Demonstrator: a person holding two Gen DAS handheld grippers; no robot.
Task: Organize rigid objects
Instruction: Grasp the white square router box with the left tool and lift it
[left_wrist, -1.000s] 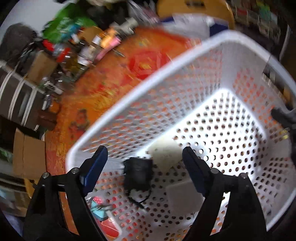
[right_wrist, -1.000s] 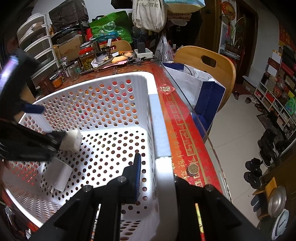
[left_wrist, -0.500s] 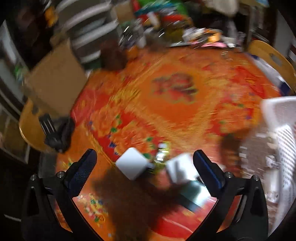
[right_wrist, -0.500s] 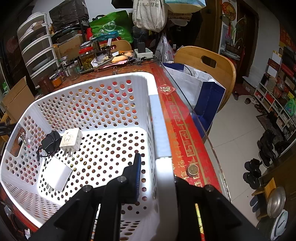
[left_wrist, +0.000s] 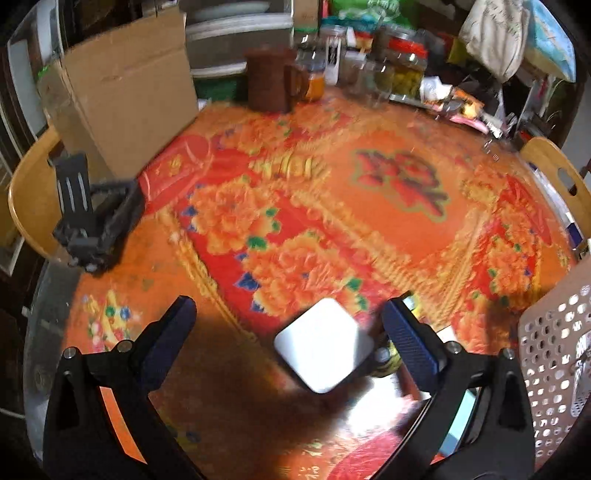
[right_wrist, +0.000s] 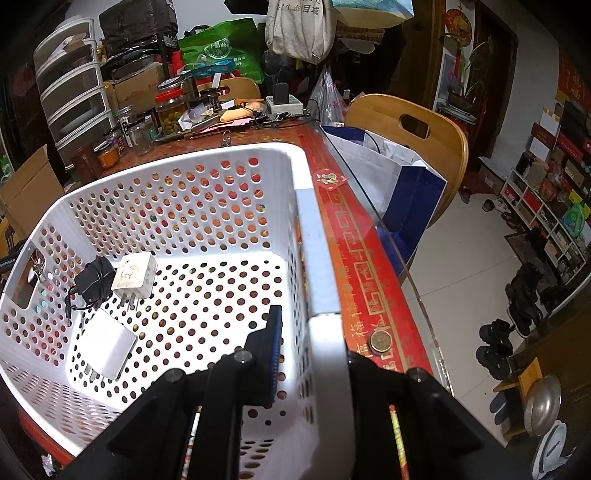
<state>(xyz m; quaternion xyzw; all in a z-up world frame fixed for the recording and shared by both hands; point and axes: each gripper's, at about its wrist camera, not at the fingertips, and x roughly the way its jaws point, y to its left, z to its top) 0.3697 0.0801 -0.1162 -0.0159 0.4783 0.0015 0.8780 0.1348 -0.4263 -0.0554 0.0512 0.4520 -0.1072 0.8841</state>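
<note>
Cluttered room around us; table under a red-orange floral cloth (left_wrist: 369, 229) fills the left wrist view. Next biggest, white perforated basket (right_wrist: 229, 206): we see the right gripper (right_wrist: 314, 354) clamped on its near rim, one pad inside the wall, the other finger hidden behind the rim. Far inside the basket, left of that gripper, lie a white plug adapter (right_wrist: 135, 275), a black adapter with cord (right_wrist: 92, 282) touching it, and a flat white charger (right_wrist: 107, 343) nearer us. Cardboard box (left_wrist: 122, 96) stands far ahead-left of the left gripper (left_wrist: 288, 328); a black stand (left_wrist: 92, 221) sits ahead-left, closer. Left gripper jaws are wide apart and closing a little, pads touching nothing. Between them, nearer the right finger, lies a white square block (left_wrist: 323, 350) on the cloth. A small yellowish item (left_wrist: 388, 362) sits just behind the block, blurred, we cannot tell what. A coin (right_wrist: 380, 340) lies just right of the right gripper.
</note>
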